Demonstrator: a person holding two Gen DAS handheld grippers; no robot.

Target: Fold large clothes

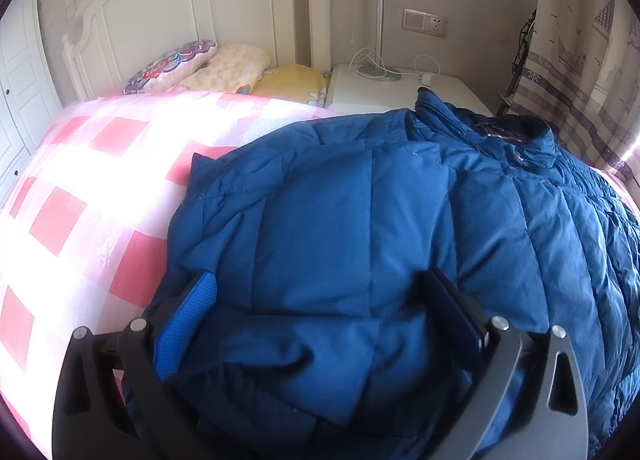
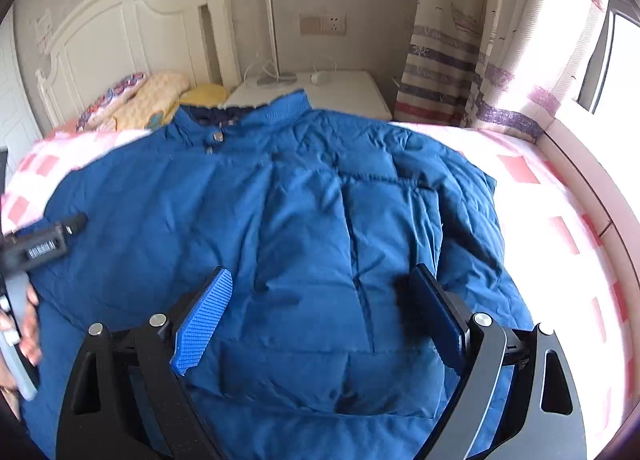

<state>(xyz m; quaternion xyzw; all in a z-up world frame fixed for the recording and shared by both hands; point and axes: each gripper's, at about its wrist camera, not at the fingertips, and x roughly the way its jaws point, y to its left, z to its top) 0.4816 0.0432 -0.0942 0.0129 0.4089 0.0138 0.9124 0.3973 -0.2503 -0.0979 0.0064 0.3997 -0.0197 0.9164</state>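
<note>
Bed with pink-and-white checked cover (image 1: 76, 196) fills the scene, white panelled headboard (image 1: 168, 12) at the far end, white bedside cabinet (image 2: 320, 92) beside it.

Big blue quilted puffer jacket (image 2: 280, 220) lies flat on the bed, collar (image 2: 256, 116) toward the headboard end, hem toward the person. Long axis runs straight away from both grippers. Both sleeves look already folded in over the body, so the judgement is that the next fold is hem-to-collar, along that axis.

Left gripper (image 1: 320, 312): jaws wide apart, jacket fabric bulging up between them, blue pads (image 1: 188, 320) not pressing on it. Holds nothing.

Right gripper (image 2: 320, 316): jaws equally wide apart over the lower part of the jacket, nothing clamped. Frame is motion-blurred.

Key relation: hem sits directly below and just behind both sets of jaws, one gripper toward each side edge of the jacket. Neither is clearly nearer; each has its own hem corner.

View differences: right wrist view shows the left gripper's body and the hand (image 2: 24, 324) holding it at the frame's left edge, plus the collar snaps and the striped curtain (image 2: 460, 72). Left wrist view shows the pillows (image 1: 208, 68) clearly, and no right gripper.
</note>
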